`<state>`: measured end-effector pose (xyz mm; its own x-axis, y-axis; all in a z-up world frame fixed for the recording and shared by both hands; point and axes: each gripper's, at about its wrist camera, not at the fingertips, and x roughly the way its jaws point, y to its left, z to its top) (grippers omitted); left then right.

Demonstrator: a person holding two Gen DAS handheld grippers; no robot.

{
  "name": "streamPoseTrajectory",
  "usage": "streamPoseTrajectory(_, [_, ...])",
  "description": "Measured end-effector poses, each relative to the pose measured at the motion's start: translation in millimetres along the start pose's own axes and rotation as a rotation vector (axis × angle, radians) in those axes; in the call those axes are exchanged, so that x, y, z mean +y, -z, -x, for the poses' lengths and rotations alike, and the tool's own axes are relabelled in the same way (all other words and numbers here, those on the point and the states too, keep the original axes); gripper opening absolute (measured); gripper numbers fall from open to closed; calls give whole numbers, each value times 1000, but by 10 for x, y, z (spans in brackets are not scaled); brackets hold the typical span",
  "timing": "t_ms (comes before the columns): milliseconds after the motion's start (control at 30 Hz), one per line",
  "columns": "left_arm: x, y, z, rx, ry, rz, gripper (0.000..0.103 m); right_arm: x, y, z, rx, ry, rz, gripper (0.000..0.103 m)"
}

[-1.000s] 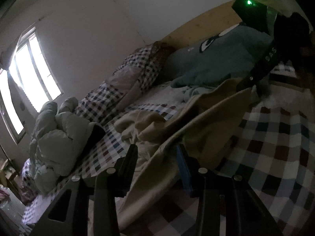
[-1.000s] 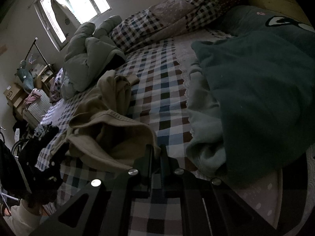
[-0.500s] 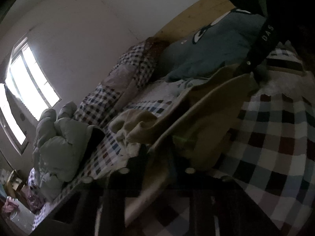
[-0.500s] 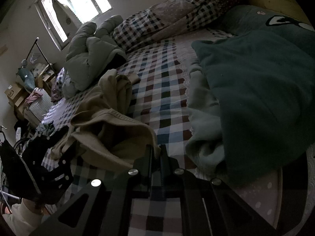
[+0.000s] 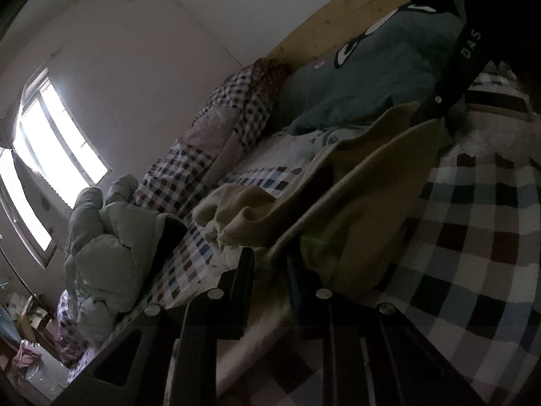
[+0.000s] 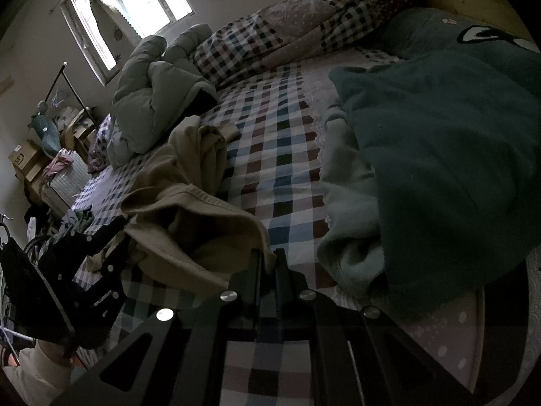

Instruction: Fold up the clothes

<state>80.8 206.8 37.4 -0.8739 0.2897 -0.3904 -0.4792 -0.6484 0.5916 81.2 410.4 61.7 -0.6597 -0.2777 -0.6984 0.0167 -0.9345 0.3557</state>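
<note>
**Ana:** Left wrist view first, nearest things: the left gripper (image 5: 268, 270) has its jaws drawn in narrow, and they have just been closing. A fold of the tan garment (image 5: 355, 209) runs down between the fingers, and the pads look pressed on it.

**Ben:** And the other hand?

**Ana:** In the right wrist view the right gripper (image 6: 268, 264) is nearly closed, pinching the hem corner of the same tan garment (image 6: 189, 209) at the near edge of the bed.

**Ben:** So both hold one piece. Where does it lie?

**Ana:** On the checked bedsheet (image 6: 280, 142), bunched and rumpled, stretching from the right gripper toward the left gripper (image 6: 101, 247), which shows at the lower left of that view with cloth at its tips. A pale sleeve (image 6: 30, 372) is below it.

**Ben:** What is beside the garment?

**Ana:** To its right in the right wrist view, a dark teal blanket (image 6: 439, 142) with a lighter lining, heaped on the sheet and apart from the tan cloth. Farther back, a grey-green puffy jacket (image 6: 152, 94) sits crumpled, near the garment's far end.

**Ben:** Beyond that?

**Ana:** A checked patchwork quilt (image 6: 287, 34) piled against the wall, a wooden headboard (image 5: 338, 23), and a bright window (image 6: 135, 0). Boxes and clutter stand past the foot of the bed, too dim to name.
</note>
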Motion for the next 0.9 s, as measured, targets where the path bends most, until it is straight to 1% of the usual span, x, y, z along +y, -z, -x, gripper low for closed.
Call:
streamPoseTrajectory(67, [2,-2,-18,7,1,5,19,2,0,0,0,-2,0,6])
streamPoseTrajectory(100, [-4,-2,-19,9,0,4,11,4,0,0,0,-3,0,6])
streamPoseTrajectory(133, [-11,-2,-19,10,0,3,6,5,0,1,0,-5,1,6])
streamPoseTrajectory(233, [-22,-11,7,3,-12,4,5,12,-1,6,-3,-9,4,6])
streamPoseTrajectory(300, [24,-23,55,-13,-13,32,5,24,-6,25,-9,-12,6,6])
streamPoseTrajectory(467, [278,-64,242,-61,-16,154,5,57,-42,114,-37,-40,-10,6])
streamPoseTrajectory(500, [349,-67,291,-69,-12,189,4,74,-54,146,-48,-55,-17,6])
streamPoseTrajectory(567, [516,-60,398,-91,-26,263,4,138,-83,221,-72,-92,-25,6])
streamPoseTrajectory(733, [963,31,688,-142,-88,417,4,405,-162,403,-117,-183,-6,6])
streamPoseTrajectory(833, [1241,148,881,-160,-126,506,4,714,-197,497,-135,-247,42,6])
streamPoseTrajectory(900, [1445,251,1019,-171,-152,575,4,945,-191,534,-138,-272,86,6])
